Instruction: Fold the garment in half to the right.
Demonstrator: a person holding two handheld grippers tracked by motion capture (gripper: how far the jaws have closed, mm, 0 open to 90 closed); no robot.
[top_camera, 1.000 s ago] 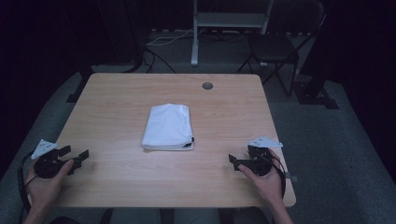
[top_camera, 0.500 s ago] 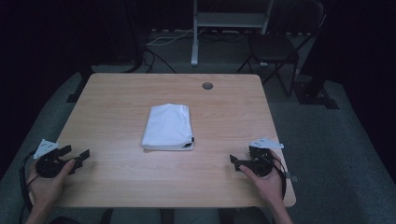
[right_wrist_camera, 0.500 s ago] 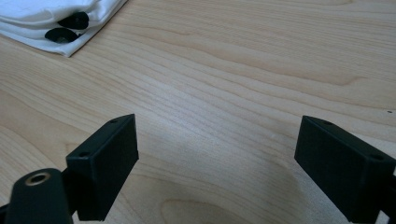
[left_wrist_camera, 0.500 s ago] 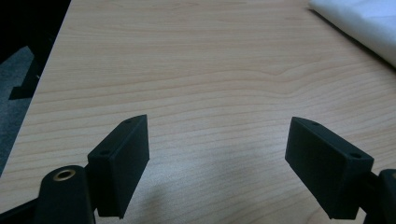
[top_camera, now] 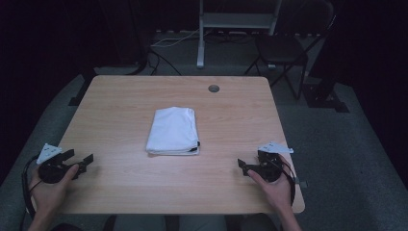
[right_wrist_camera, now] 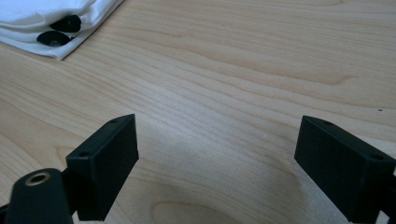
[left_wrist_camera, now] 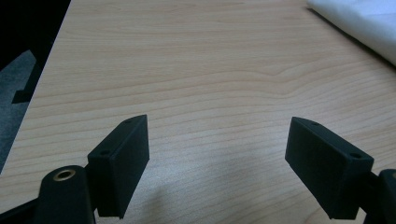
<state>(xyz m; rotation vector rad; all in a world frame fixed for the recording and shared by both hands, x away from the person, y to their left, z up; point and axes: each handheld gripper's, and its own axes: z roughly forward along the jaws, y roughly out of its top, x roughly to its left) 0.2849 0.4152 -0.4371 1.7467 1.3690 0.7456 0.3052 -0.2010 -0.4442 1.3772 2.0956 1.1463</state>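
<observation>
Folded white cloth (top_camera: 173, 131) lies mid-desk (top_camera: 120, 96), well apart from both your claws. High view: left claw (top_camera: 77, 161) and right claw (top_camera: 248, 166) rest at near corners, nothing held. Left gripper view: jaws wide apart, empty; cloth corner (left_wrist_camera: 359, 23) far off. Right gripper view: jaws wide, empty; cloth edge (right_wrist_camera: 42, 23) with dark patches showing. Step looks like start, approach pending. Next: bring both claws inward to cloth's near edge.

A light wooden table (top_camera: 120, 110) with a round grommet (top_camera: 213, 88) stands on grey carpet (top_camera: 337, 144). Behind it, a dark folding chair (top_camera: 284, 48) sits beside a grey metal stand (top_camera: 238, 21), with cables (top_camera: 168, 41) on the floor. The room beyond is dark.
</observation>
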